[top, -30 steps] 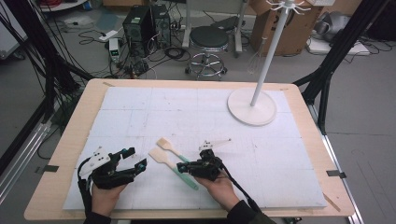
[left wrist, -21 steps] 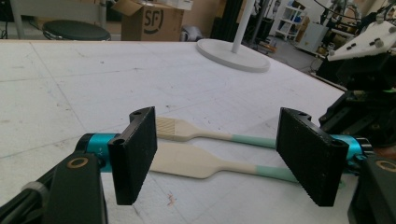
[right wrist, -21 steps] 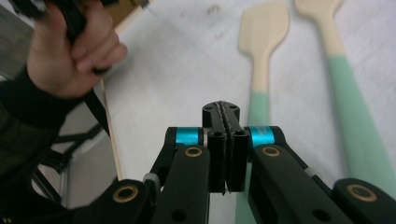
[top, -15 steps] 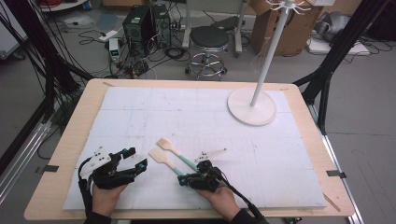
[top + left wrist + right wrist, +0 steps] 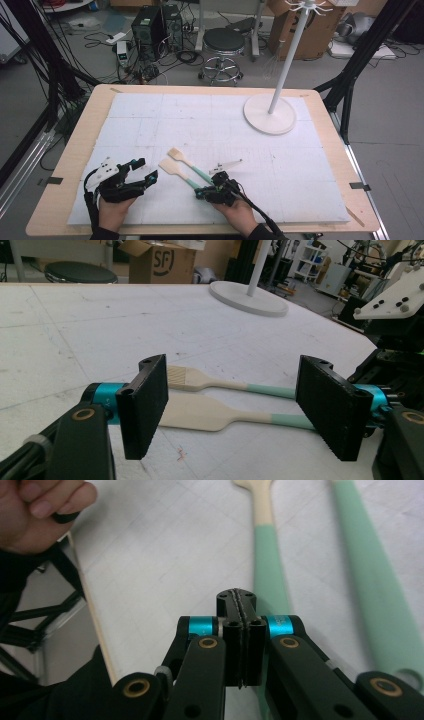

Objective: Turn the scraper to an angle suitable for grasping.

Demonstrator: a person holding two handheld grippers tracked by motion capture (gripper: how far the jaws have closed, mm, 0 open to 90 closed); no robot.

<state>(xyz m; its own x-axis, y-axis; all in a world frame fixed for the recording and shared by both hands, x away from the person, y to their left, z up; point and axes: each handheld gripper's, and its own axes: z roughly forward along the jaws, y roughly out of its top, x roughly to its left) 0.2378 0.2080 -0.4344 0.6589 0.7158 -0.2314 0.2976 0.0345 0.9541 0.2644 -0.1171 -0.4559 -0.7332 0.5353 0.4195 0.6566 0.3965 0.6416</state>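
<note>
High view: two spatulas lie side by side on the white worktop (image 5: 150, 120), near its front edge, between the two hands. The nearer spatula (image 5: 182, 175) and the farther spatula (image 5: 190, 165) have cream blades and pale green handles. They look light and stiff, perhaps a little slippery; the thin handle is the best place to take hold. The left claw (image 5: 240, 407) is spread with nothing between its jaws. The right claw (image 5: 241, 605) is pressed together, seemingly just over a green handle.
</note>
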